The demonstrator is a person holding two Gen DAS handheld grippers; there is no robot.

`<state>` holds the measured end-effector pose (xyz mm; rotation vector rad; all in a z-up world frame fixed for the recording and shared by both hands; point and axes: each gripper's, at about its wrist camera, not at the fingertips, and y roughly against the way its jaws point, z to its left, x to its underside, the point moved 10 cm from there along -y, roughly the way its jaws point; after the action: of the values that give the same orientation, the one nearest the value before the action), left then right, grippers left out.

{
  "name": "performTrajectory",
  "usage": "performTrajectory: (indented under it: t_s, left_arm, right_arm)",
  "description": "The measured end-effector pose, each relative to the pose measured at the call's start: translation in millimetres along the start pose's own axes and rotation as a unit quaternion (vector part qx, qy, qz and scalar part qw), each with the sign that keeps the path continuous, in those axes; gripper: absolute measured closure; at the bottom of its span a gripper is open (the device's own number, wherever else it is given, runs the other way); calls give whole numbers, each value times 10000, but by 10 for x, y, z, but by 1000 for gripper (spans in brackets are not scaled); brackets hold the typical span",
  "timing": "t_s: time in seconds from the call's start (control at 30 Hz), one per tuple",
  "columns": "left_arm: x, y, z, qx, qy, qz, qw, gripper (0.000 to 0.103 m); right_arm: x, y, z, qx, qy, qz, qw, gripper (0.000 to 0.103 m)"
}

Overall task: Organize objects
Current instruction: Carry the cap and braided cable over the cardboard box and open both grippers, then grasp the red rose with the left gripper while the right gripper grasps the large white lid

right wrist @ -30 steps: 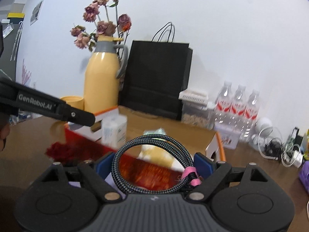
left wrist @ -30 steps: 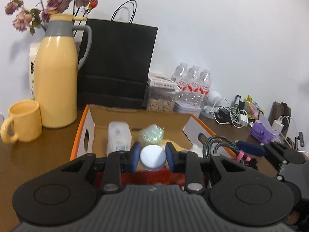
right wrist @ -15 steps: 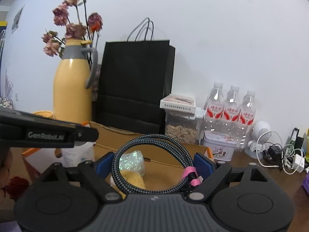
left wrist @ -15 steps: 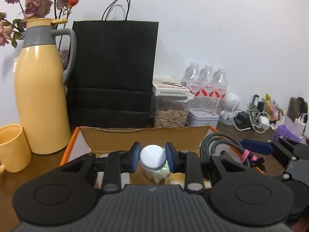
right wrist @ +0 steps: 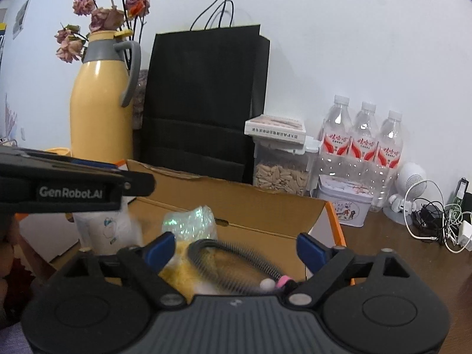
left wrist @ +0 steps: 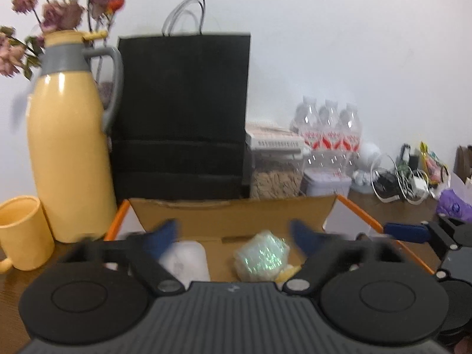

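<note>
An open cardboard box (left wrist: 236,211) with orange edges sits in front of both grippers; it also shows in the right wrist view (right wrist: 265,206). My left gripper (left wrist: 236,234) is open and empty above the box, with a white bottle (left wrist: 185,258) and a shiny plastic packet (left wrist: 261,255) below it. My right gripper (right wrist: 236,246) is open above the box. A coiled braided cable (right wrist: 236,258) with a pink tie lies blurred between and below its blue fingertips (right wrist: 160,247). The white bottle (right wrist: 107,230) and packet (right wrist: 190,221) show there too.
Behind the box stand a yellow thermos jug (left wrist: 69,153) with dried flowers, a yellow mug (left wrist: 22,233), a black paper bag (left wrist: 183,115), a clear jar of seeds (left wrist: 275,174), three water bottles (right wrist: 362,141), a tin (right wrist: 345,203) and tangled chargers (left wrist: 401,180).
Both grippers have opened. The left let go of the white-capped bottle, now in the box. The right let go of the coiled cable, which drops into the box.
</note>
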<state>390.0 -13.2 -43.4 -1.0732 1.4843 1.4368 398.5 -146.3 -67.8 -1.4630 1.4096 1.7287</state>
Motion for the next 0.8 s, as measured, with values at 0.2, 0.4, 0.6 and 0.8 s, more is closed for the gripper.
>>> performTrajectory:
  t_s: [0.2,0.4,0.6,0.8]
  left_arm:
    - [-82,88,58,-48,164,-223,9996,0]
    - [-109,161,95,-4,226,-297,9993,0]
    - [-181,377,144,87,214,-468,9986,0]
    - [-167,597,244,108,188,-543,9983,0]
  right_arm:
    - [-32,59,-1,-50,-57,-62,10000,0]
    - [-74,140,19,-88,-64,-164,9998,0]
    - [-159,295,9,-150,-90,-320,9993,0]
    - [-164,524,-27,-141,-15,-438,9989,0]
